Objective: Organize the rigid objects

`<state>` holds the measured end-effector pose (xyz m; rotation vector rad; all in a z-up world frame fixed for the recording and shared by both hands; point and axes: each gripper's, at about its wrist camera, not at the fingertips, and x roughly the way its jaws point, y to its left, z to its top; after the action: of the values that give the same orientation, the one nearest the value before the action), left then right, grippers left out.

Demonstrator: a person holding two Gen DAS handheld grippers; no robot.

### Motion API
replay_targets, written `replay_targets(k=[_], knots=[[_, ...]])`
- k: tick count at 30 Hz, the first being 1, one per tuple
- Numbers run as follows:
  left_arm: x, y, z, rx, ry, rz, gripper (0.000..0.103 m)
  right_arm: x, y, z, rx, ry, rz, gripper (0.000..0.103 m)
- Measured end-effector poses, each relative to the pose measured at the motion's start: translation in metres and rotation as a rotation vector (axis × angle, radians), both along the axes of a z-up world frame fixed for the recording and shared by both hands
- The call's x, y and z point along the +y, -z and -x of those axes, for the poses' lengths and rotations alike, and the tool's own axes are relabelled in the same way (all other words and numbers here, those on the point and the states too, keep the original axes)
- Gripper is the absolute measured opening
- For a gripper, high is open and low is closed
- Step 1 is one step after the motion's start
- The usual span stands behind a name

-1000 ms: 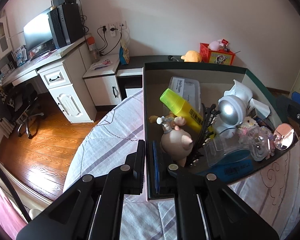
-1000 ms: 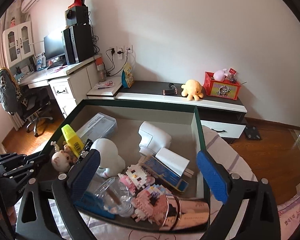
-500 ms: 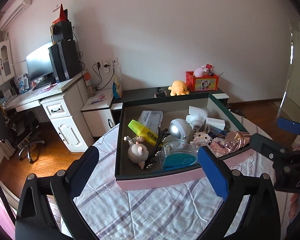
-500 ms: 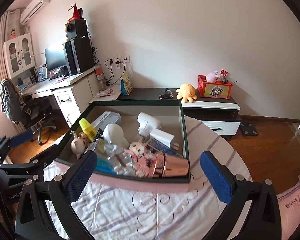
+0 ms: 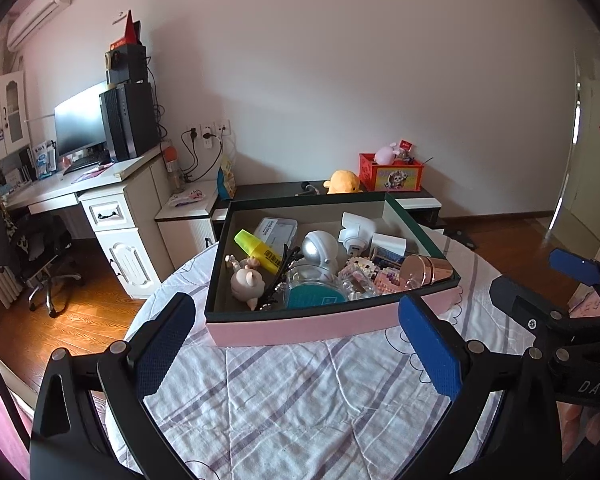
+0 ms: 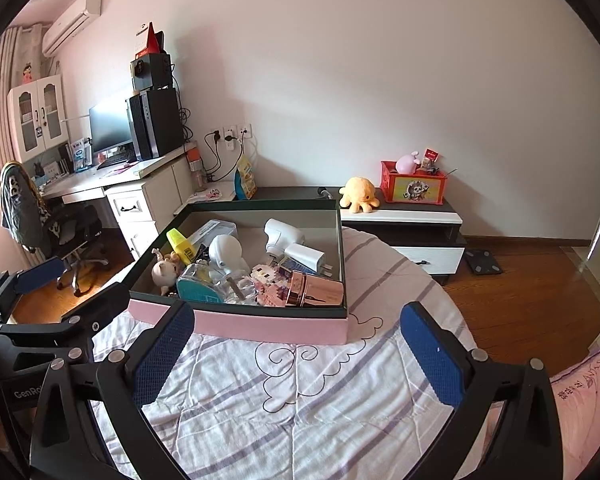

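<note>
Pink-sided box [image 5: 300, 326], packed with small items, sits at frame centre on the quilt [image 5: 300, 392]. Left gripper [image 5: 296, 344] jaws just opened, nothing between; right gripper [image 6: 296, 344] spread, empty. Risk: the loosely piled rose-gold cylinder [image 6: 316, 289] could be tipped over the rim if the box is nudged.

Before me a plain white wall [image 6: 380, 80] meets glossy brown wooden floor [image 6: 520, 292], with a white drawered desk [image 6: 140, 196] left.
</note>
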<state>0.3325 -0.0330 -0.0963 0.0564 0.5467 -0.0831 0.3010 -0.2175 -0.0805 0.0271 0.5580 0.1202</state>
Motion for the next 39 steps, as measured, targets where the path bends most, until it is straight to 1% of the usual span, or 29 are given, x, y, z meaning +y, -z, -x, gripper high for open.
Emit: replay_targets(k=[4, 9, 16, 23, 28, 33, 39], knots=[[-0.001, -0.007, 0.017, -0.02, 0.002, 0.006, 0.103, -0.003, -0.007, 0.015, -0.021, 0.006, 0.0, 0.103], [-0.001, -0.023, 0.045, -0.072, 0.0, 0.011, 0.103, -0.003, -0.019, 0.038, -0.058, 0.015, 0.001, 0.103], [0.006, -0.054, 0.109, -0.212, -0.02, 0.008, 0.103, 0.001, -0.046, 0.088, -0.154, 0.018, 0.001, 0.103], [0.019, -0.076, 0.176, -0.292, -0.029, 0.015, 0.103, 0.012, -0.072, 0.149, -0.239, -0.011, -0.017, 0.103], [0.022, -0.093, 0.221, -0.371, -0.066, -0.02, 0.103, 0.023, -0.089, 0.188, -0.3, -0.006, -0.007, 0.103], [0.032, -0.101, 0.258, -0.397, -0.051, 0.004, 0.103, 0.033, -0.1, 0.227, -0.355, -0.006, 0.003, 0.103], [0.038, -0.11, 0.291, -0.442, -0.071, 0.013, 0.103, 0.042, -0.108, 0.266, -0.404, -0.004, 0.015, 0.103]])
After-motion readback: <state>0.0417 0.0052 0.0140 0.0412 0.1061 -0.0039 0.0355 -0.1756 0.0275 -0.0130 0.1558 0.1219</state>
